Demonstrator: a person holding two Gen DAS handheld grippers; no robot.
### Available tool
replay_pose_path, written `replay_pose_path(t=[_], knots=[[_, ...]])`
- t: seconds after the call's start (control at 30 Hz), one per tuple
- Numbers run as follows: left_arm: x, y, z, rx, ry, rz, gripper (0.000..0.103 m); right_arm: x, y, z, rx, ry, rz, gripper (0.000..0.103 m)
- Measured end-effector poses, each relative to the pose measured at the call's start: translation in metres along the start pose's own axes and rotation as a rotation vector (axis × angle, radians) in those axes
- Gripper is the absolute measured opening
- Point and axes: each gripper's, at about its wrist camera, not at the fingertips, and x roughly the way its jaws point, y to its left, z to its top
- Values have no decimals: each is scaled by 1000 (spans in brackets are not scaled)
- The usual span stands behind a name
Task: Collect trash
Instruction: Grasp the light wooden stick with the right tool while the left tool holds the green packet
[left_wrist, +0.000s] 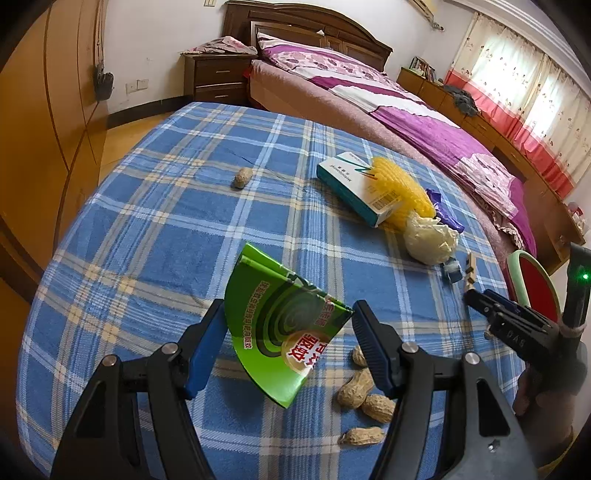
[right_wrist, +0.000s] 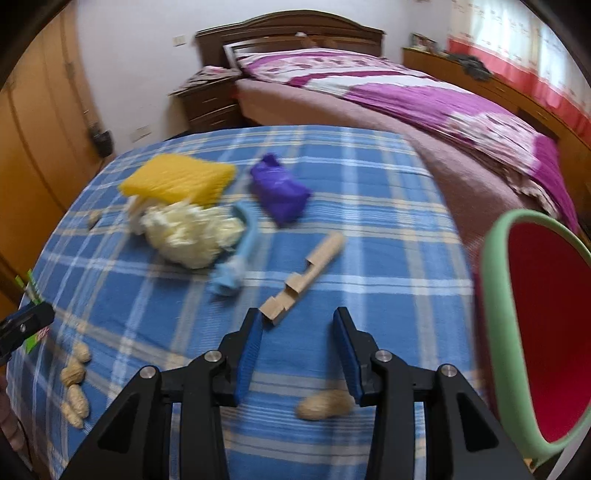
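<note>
1. Left gripper (left_wrist: 288, 314): pinches a green printed wrapper (left_wrist: 280, 328), held tilted above the blue plaid desk (left_wrist: 155, 236).
2. Peanuts (left_wrist: 364, 397): a cluster lies on the cloth near the left gripper, just right of the wrapper; a single peanut (left_wrist: 242, 178) lies far left.
3. Right gripper (right_wrist: 297, 321): fingers spread, holding nothing, above the cloth; a wooden piece (right_wrist: 303, 277) lies just beyond its left finger.
4. Far trash: white-teal box (left_wrist: 356, 186), yellow foam net (right_wrist: 179, 179), crumpled cream paper (right_wrist: 192, 236), purple wrapper (right_wrist: 279, 194).
5. Green-rimmed red bin (right_wrist: 535, 332): at the desk's right edge.
</note>
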Motion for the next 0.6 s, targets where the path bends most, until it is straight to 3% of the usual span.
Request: replay_pose_path(t=[0.4, 0.6], knots=[[6, -2, -1, 0, 12, 3, 69, -5, -6, 7, 92, -25, 31, 44], [5, 1, -1, -10, 7, 4, 69, 4, -3, 6, 115, -22, -18, 43]])
